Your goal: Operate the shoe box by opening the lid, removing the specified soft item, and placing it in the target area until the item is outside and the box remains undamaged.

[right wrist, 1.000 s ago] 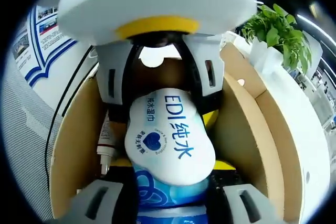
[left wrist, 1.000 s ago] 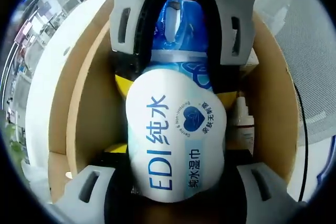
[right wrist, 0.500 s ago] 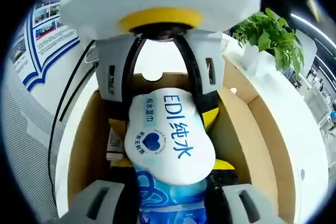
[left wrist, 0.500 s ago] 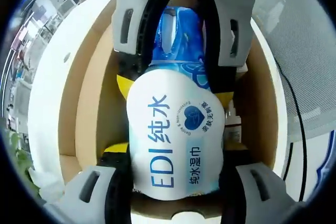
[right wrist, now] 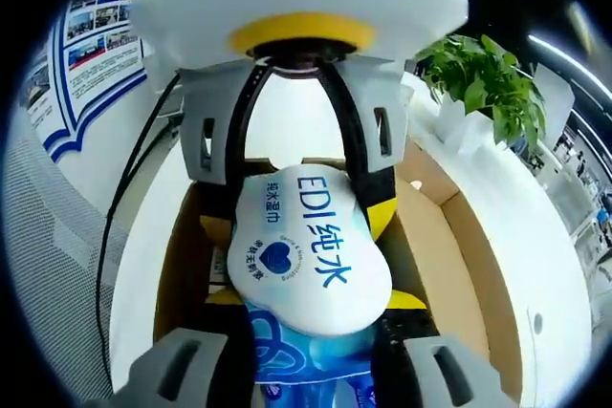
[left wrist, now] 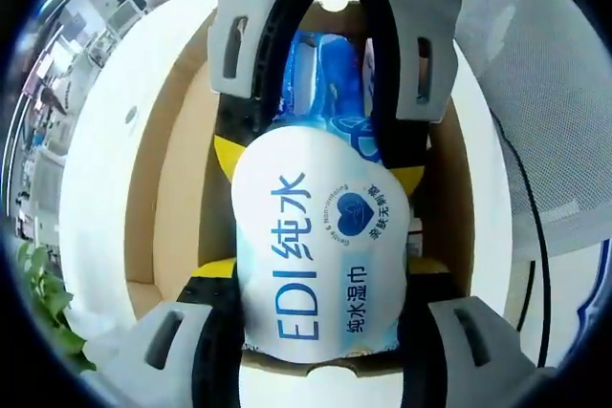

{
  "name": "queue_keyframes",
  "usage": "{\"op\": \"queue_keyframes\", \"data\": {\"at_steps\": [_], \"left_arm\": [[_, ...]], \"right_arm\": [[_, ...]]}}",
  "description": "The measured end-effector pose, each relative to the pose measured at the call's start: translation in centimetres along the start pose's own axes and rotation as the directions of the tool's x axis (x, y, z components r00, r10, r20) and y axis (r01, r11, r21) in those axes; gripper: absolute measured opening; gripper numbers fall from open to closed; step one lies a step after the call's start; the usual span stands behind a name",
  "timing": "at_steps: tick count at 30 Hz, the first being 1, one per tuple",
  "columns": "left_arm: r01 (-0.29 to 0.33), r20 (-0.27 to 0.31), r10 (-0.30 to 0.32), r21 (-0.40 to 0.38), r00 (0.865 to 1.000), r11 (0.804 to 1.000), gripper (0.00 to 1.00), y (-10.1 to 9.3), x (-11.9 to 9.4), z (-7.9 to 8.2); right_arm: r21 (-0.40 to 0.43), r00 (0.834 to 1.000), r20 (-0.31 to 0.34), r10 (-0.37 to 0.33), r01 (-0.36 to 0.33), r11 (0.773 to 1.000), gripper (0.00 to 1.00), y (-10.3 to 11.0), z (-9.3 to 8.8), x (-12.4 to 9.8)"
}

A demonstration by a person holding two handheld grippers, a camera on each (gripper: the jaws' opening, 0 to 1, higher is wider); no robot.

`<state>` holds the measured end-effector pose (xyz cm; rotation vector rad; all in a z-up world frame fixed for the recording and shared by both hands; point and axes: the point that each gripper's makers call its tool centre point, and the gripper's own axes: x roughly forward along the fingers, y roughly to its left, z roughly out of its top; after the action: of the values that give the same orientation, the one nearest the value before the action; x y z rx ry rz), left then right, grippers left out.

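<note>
As both grippers, left gripper (left wrist: pixel 316 351) and right gripper (right wrist: pixel 311 370), stayed clenched on the wipes pack (left wrist: pixel 320 265), it had risen clear of the shoe box (left wrist: pixel 172 198), extraction nearly complete.

Both views close above open shoe box (left wrist: pixel 172 198), facing each other, sharing wipes pack (left wrist: pixel 320 255)

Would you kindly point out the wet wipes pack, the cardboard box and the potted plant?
wet wipes pack (left wrist: pixel 320 255): left gripper view, white printed face.
cardboard box (left wrist: pixel 182 188): left gripper view, inner side wall.
potted plant (right wrist: pixel 488 78): right gripper view, green leaves.
</note>
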<state>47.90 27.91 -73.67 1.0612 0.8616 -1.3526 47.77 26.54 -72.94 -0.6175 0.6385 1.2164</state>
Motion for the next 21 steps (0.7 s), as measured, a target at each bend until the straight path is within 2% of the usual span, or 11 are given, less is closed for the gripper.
{"op": "queue_keyframes", "data": {"at_steps": [21], "left_arm": [[-0.046, 0.002, 0.046, 0.015, 0.999, 0.999, 0.65, -0.3, -3.5, 1.8]], "right_arm": [[-0.038, 0.999, 0.035, -0.035, 0.037, 0.999, 0.42, 0.2, 2.3, -3.4]]}}
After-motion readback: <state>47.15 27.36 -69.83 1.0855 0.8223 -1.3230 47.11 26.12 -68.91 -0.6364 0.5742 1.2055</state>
